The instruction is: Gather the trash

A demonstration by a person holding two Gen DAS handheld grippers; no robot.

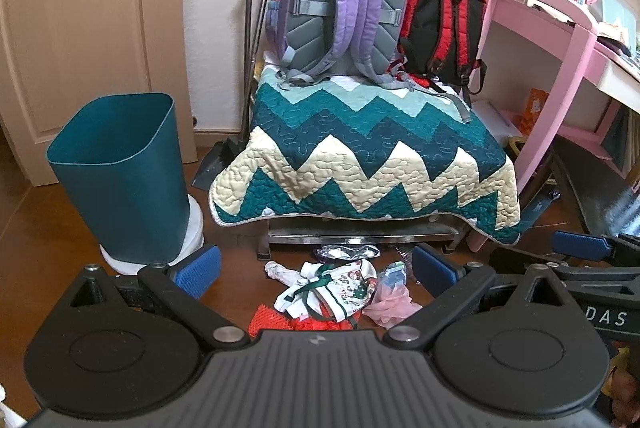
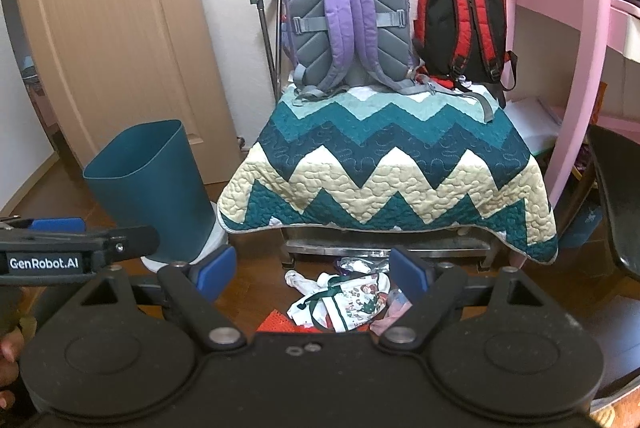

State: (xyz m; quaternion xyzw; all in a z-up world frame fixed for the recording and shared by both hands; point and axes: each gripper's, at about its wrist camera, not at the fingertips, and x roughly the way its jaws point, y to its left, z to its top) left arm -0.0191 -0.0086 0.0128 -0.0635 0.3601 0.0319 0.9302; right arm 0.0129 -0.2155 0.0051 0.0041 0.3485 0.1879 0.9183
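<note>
- Heap of crumpled white printed wrappers, red mesh and pink plastic (image 1: 332, 292) lies on the brown wooden floor (image 1: 52, 228), ahead of both grippers.
- Left gripper (image 1: 316, 268) and right gripper (image 2: 312, 270): jaws apart, empty.
- Heap centred between each pair; neither clearly nearer.
- Dark teal plastic bin (image 1: 120, 167) stands to the heap's left, likely the left gripper's side.

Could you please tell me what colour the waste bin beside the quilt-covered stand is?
The waste bin is dark teal blue; the left wrist view shows it best.
</note>
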